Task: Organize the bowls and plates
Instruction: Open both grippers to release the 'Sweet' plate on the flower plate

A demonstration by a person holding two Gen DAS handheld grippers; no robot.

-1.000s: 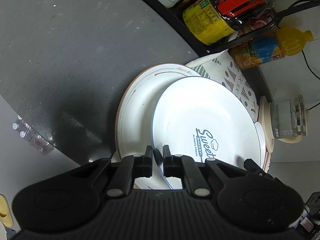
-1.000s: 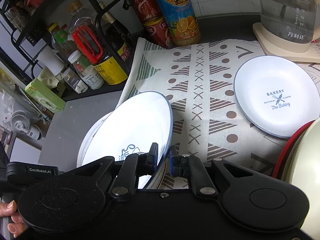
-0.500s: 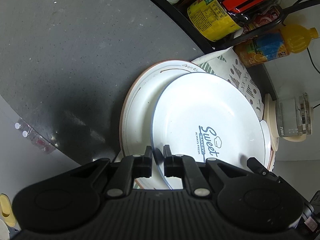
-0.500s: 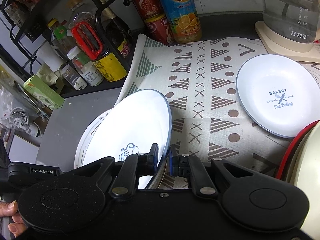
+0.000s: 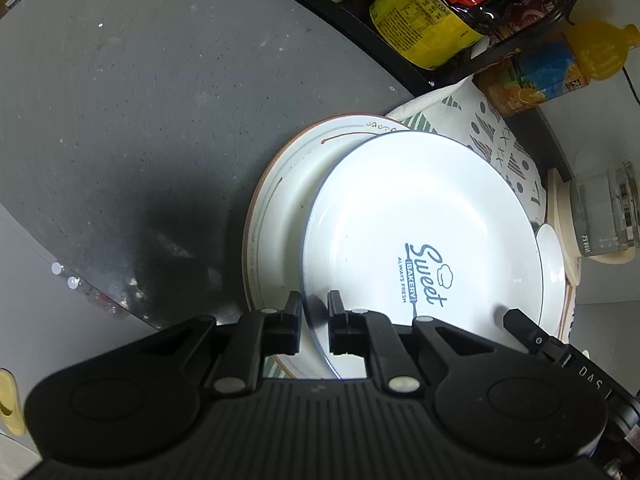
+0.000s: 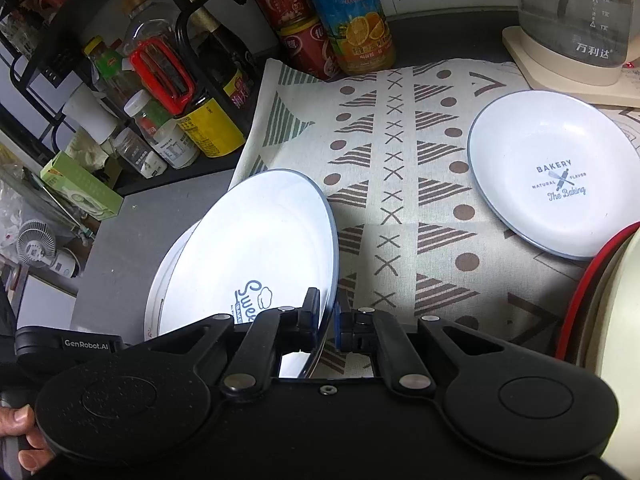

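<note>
Your left claw (image 5: 314, 322) and right claw (image 6: 328, 320) each pinch opposite rims of the blue-edged plate (image 5: 420, 240), held tilted over the brown-rimmed plate (image 5: 280, 200) on the bench (image 5: 140, 120).

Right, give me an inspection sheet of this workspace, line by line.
Surface: grey countertop, patterned cloth over part of it.
Job's things: Sweet Bakery plate held tilted above brown-rimmed plate; second bakery plate flat on the cloth.
Clutter: juice bottle, red cans, sauce bottles on rack, glass kettle.
Grippers: left gripper and right gripper each clamp the Sweet Bakery plate's rim.
Cables: dark cable by the wall.
Surroundings: small fan below the counter.
</note>
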